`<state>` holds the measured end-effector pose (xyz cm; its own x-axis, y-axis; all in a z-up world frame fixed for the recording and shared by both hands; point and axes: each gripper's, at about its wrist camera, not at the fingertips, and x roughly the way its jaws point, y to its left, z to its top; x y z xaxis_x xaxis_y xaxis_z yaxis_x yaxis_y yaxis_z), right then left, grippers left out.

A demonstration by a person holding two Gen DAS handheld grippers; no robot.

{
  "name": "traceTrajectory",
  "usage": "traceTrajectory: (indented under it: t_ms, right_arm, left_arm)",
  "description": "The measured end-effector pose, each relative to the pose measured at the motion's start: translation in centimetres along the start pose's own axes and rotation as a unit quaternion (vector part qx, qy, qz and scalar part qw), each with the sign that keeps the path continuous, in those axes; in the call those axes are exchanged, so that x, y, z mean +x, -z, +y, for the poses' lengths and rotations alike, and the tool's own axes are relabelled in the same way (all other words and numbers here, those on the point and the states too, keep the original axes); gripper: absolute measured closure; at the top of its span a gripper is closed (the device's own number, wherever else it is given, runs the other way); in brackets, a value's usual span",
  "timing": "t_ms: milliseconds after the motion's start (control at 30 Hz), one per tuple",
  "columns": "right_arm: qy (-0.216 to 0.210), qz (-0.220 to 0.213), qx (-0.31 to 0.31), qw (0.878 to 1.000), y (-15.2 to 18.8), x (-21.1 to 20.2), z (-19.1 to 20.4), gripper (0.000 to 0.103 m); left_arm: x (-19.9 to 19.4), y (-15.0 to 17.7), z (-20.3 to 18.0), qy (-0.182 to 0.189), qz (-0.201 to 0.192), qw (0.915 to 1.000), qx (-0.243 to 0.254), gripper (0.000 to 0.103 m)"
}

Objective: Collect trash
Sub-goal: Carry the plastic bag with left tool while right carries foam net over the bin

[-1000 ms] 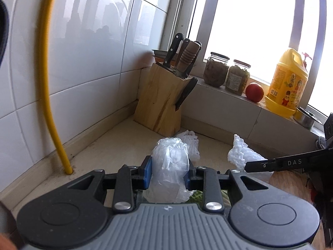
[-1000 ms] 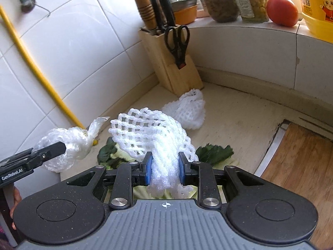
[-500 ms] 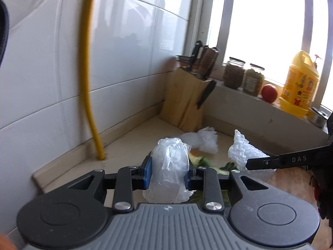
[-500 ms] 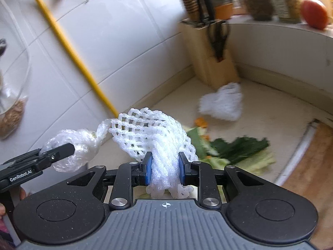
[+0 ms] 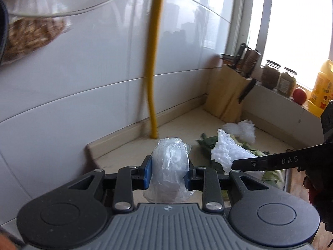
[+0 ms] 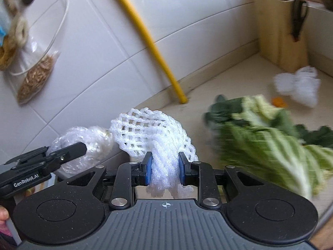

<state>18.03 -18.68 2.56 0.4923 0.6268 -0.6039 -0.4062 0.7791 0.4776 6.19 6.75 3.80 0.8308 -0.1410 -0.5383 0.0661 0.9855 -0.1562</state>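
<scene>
Between left jaws, clamped plastic bag [image 5: 169,166], between right jaws, gripped foam net [image 6: 158,141]

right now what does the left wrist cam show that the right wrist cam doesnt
Only the left wrist view shows the jars, red tomato and yellow oil bottle on the window ledge.

Only the right wrist view shows the bag of dried food hanging fully in frame, plus an orange scrap.

Both show the left gripper shut on a clear plastic bag, the right gripper shut on white foam netting, the yellow pipe, knife block and leafy greens.
</scene>
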Motion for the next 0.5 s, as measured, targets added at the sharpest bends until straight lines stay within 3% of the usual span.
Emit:
traceTrajectory:
  t_ms: [500]
  right_arm:
    - [-0.018,0.040,-0.045,0.998,0.9,5.0,8.9,0.071]
  left_arm:
    - [-1.8,2.1,7.1,-0.020,0.013,0.9992,-0.031,0.076]
